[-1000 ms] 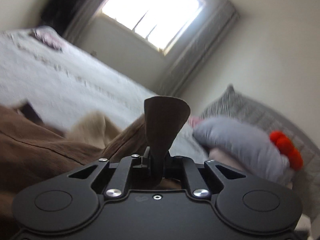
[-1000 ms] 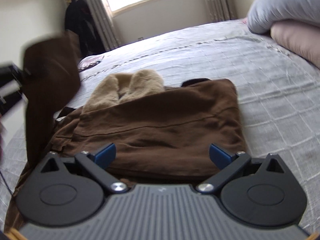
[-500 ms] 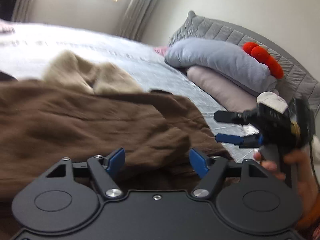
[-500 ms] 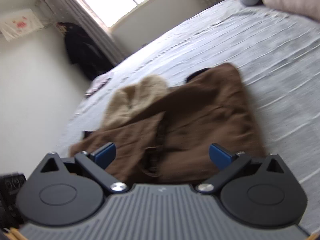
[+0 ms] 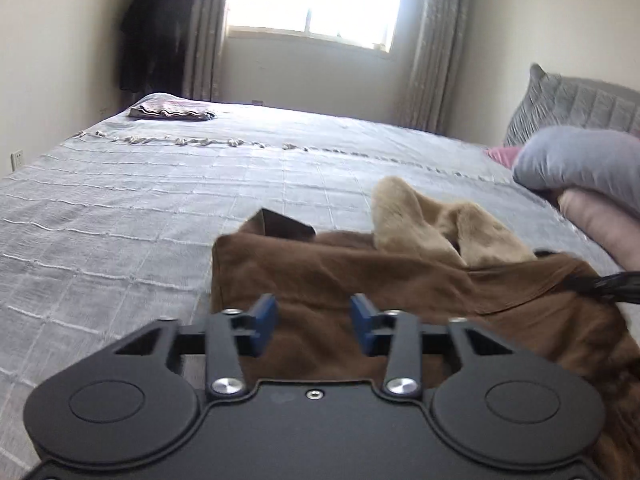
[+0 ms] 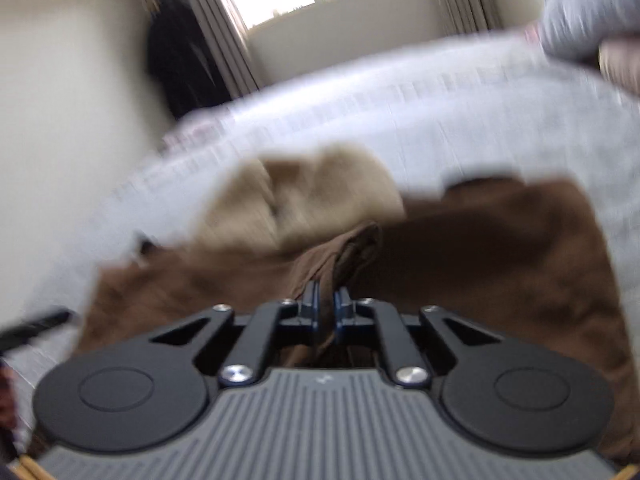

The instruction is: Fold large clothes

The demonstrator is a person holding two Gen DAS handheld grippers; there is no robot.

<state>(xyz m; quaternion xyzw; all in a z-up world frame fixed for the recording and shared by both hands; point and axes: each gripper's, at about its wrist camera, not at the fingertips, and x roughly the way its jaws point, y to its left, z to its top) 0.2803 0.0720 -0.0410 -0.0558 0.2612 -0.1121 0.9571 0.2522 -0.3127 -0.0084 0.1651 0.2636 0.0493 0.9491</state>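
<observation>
A brown coat (image 5: 400,280) with a beige fur collar (image 5: 416,220) lies partly folded on the grey bed (image 5: 160,200). My left gripper (image 5: 314,322) hovers over the coat's near left corner. Its jaws are closing, with coat fabric lying below the gap and the blue pads (image 5: 266,322) not pressing on it. In the blurred right wrist view my right gripper (image 6: 327,306) is shut on a raised fold of the brown coat (image 6: 500,240), just in front of the fur collar (image 6: 304,200). The right gripper's black fingers (image 5: 612,282) show at the coat's right edge.
A grey pillow (image 5: 580,168) on a pink one (image 5: 600,220) lies at the bed's right, by the headboard. A folded cloth (image 5: 172,111) sits at the far left corner. Dark clothing (image 5: 156,28) hangs beside the window curtains. Bedspread stretches left of the coat.
The left gripper let go of the brown sleeve it held up, opened, swung to the coat's left corner, and its jaws have narrowed. The right gripper went from wide open to shut on a coat fold.
</observation>
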